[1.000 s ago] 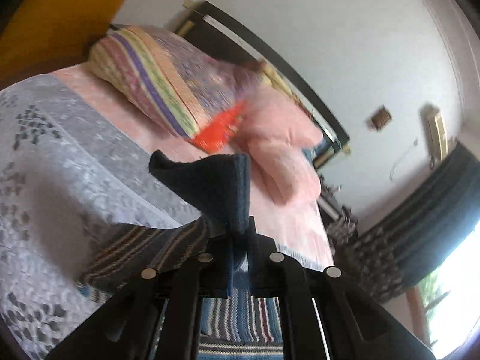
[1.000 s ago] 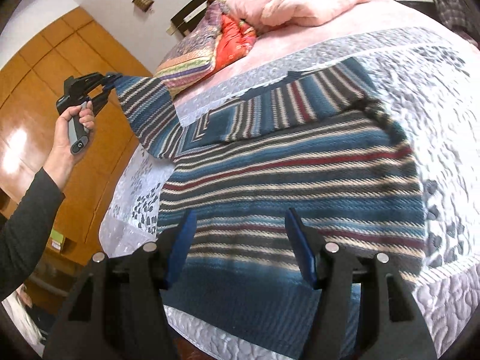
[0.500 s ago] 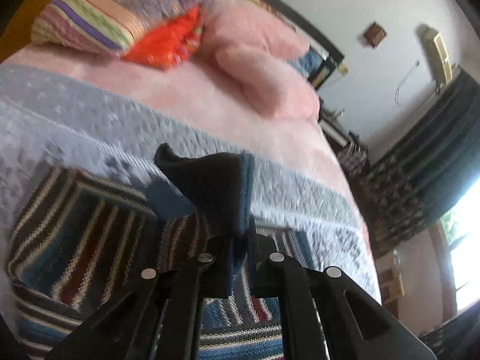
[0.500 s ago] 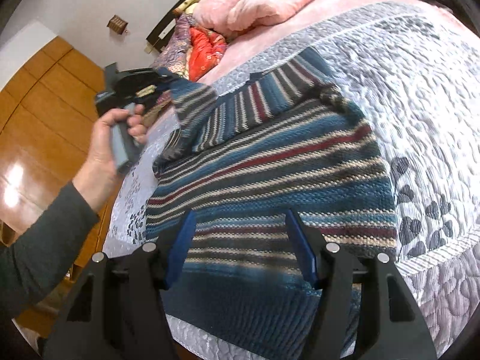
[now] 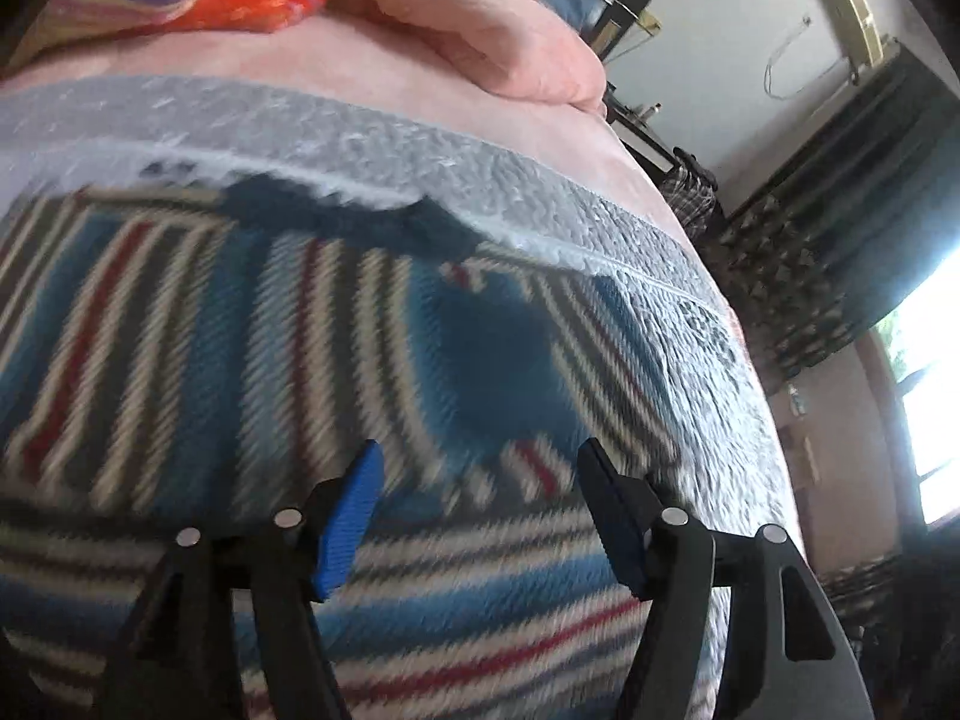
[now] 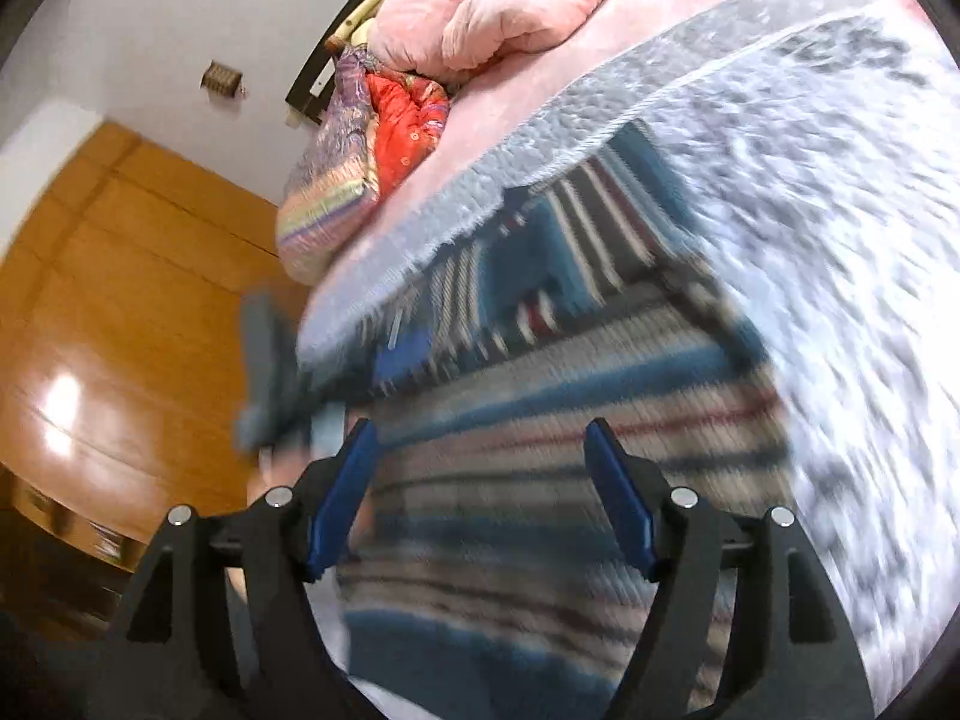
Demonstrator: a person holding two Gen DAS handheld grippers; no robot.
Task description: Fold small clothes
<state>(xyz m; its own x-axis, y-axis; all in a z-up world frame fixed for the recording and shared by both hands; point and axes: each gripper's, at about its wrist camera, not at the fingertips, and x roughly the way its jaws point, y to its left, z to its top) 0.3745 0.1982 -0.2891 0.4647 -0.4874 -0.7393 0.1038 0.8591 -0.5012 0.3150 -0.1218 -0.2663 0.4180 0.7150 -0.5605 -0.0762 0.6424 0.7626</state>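
Observation:
A striped knit sweater (image 5: 252,360) in blue, cream, grey and red lies on the grey quilted bedspread (image 5: 420,156). One sleeve is folded across its body (image 5: 510,360). My left gripper (image 5: 480,468) hovers just above the sweater, open, with nothing between its blue pads. In the right wrist view the same sweater (image 6: 570,408) fills the middle, blurred by motion. My right gripper (image 6: 480,450) is open over the sweater's lower part and holds nothing. The other hand-held gripper (image 6: 270,372) shows as a grey blur at the sweater's left edge.
Pink pillows (image 5: 480,18) and a red and multicoloured folded blanket (image 6: 384,138) lie at the head of the bed. A wooden wardrobe (image 6: 120,330) stands to the left. Dark curtains and a bright window (image 5: 924,390) are on the right. Grey quilt extends right of the sweater (image 6: 840,210).
My left gripper has let go of the sleeve, which now lies folded across the sweater, and it has come down close above the knit. The right gripper has moved slightly, still open.

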